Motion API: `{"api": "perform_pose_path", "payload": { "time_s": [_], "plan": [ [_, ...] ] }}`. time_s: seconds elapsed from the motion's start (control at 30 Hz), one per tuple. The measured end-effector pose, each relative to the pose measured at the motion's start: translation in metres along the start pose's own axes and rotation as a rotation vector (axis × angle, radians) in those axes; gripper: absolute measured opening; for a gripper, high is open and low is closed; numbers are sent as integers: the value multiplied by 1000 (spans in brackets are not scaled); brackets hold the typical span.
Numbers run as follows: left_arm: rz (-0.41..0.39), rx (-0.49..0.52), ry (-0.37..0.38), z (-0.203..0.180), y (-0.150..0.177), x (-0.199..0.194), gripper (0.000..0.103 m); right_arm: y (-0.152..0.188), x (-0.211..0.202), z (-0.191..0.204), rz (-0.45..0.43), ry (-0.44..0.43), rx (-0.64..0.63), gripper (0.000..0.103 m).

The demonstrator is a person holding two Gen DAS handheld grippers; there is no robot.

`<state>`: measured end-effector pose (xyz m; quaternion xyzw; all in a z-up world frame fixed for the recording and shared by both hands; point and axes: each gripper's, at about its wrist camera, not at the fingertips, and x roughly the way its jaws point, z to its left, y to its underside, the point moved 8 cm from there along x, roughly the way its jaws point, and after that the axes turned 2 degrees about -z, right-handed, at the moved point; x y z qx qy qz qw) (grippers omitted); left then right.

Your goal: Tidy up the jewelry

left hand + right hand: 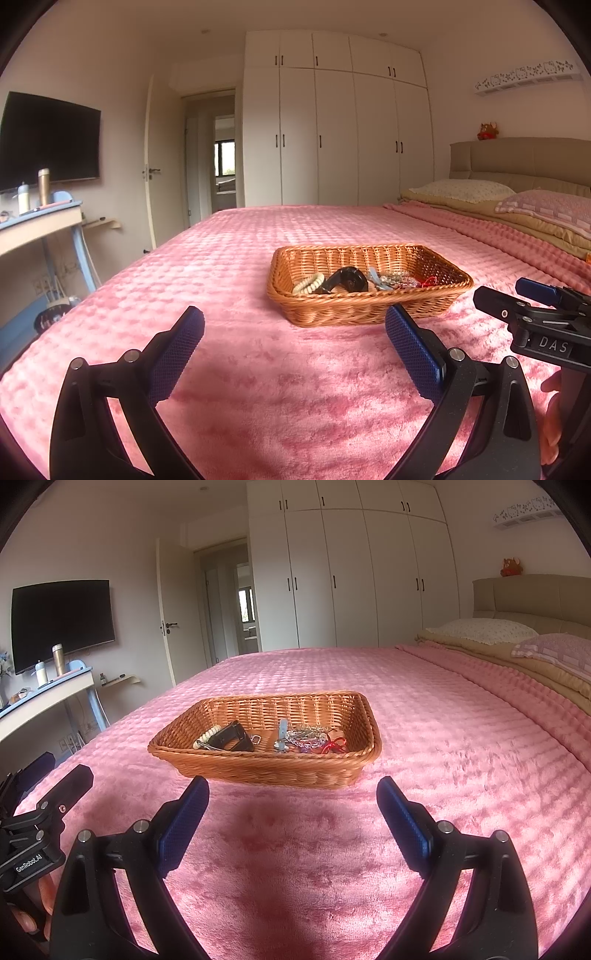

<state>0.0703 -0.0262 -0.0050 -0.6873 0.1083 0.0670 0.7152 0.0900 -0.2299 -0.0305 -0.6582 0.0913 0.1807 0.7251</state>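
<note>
Wicker basket (266,738) at centre frame in the right wrist view, right of centre in the left wrist view, resting on the pink bedspread (424,709). Inside, toward its near wall: a string of cream beads (207,736) at the left, touching a black clip-like piece (232,736); to the right a pale blue clip (282,731), a tangle of silvery chain (308,736) and a bit of red cord (334,744). Right tongs (291,812) low in the frame, held wide apart, gripping nothing, blue pads just short of the basket's near wall. Left tongs (295,339) likewise spread wide and empty above bare bedspread, basket ahead and slightly right. Left tool also visible at lower left of the right wrist view, a hand (40,904) beneath it. Pillows (484,629) at far right, white wardrobe (351,572) at top centre, dark screen (62,622) at upper left above a desk (48,694).
</note>
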Motion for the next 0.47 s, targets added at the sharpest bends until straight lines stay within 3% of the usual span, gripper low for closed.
{"api": "perform_pose_path", "payload": {
  "time_s": [0.47],
  "plan": [
    [0, -32, -9, 7, -1, 0, 96, 2, -3, 1, -7, 0, 11, 88]
  ]
}}
